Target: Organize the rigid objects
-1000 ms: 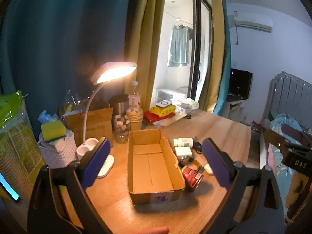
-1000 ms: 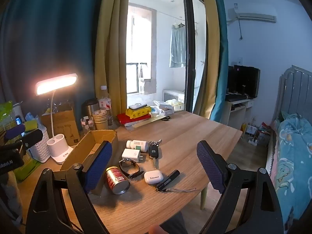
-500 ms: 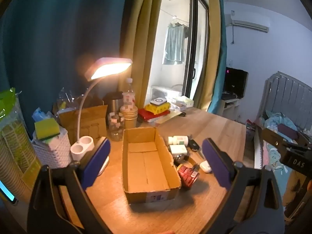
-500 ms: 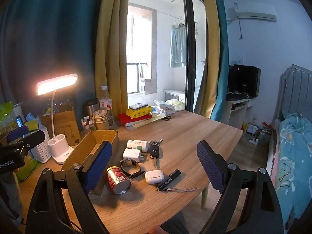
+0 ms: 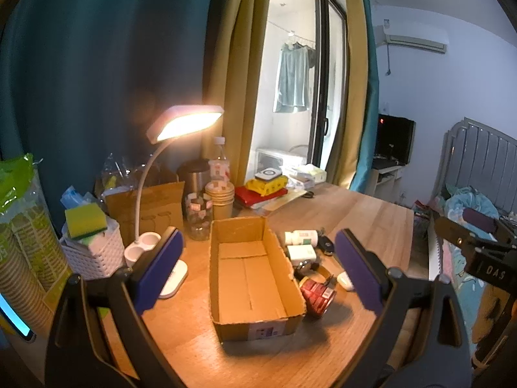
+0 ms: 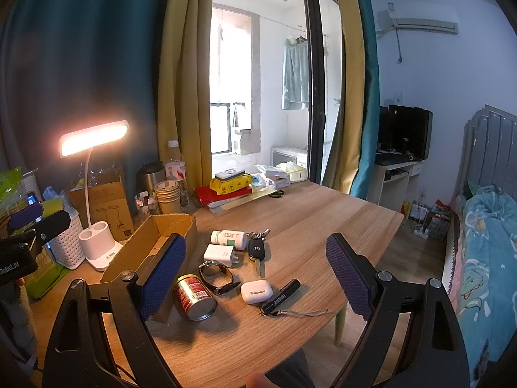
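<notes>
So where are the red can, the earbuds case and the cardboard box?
red can (image 6: 194, 296): right wrist view, its side label.
earbuds case (image 6: 256, 291): right wrist view, its lid.
cardboard box (image 5: 250, 273): left wrist view, its inside floor.

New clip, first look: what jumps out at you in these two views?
The lit desk lamp glows at the table's left rear, over an open, empty cardboard box. Right of the box lies a cluster of small items: a red can on its side, a wristwatch, a car key and a white earbud case. Both hand-held grippers hang open.
</notes>
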`<state>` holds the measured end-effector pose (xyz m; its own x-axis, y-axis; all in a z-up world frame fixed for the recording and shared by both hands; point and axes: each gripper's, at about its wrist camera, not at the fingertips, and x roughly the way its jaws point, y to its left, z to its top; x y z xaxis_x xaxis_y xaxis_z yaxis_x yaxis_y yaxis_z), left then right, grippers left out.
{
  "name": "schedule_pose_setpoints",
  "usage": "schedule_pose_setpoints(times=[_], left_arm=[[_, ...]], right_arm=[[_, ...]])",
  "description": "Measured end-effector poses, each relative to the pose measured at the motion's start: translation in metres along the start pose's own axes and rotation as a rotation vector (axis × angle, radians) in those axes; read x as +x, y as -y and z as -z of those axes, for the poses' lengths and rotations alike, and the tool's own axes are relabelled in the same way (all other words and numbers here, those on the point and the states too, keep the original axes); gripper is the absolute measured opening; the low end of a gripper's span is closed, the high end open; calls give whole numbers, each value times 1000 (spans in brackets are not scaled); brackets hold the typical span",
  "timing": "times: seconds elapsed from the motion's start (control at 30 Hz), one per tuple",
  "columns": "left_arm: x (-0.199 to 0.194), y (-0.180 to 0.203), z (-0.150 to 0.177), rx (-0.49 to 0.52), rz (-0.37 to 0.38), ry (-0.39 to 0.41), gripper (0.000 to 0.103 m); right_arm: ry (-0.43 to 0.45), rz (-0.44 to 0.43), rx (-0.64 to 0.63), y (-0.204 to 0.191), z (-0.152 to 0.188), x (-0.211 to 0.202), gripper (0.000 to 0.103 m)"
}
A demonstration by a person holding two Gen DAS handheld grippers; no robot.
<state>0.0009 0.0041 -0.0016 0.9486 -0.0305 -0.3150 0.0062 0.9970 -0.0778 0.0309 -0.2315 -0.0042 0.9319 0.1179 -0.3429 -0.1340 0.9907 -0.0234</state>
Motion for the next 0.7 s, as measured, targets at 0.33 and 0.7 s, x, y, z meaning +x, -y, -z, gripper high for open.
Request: schedule_pose_setpoints(times=[0.33, 0.7], left_arm=[[4, -2, 1, -9, 16, -13, 96], [5, -3, 3, -2, 2, -17, 95]], right_arm=[[-1, 0, 1, 0, 1, -1, 91], [-4, 0, 3, -1, 1, 1, 91]])
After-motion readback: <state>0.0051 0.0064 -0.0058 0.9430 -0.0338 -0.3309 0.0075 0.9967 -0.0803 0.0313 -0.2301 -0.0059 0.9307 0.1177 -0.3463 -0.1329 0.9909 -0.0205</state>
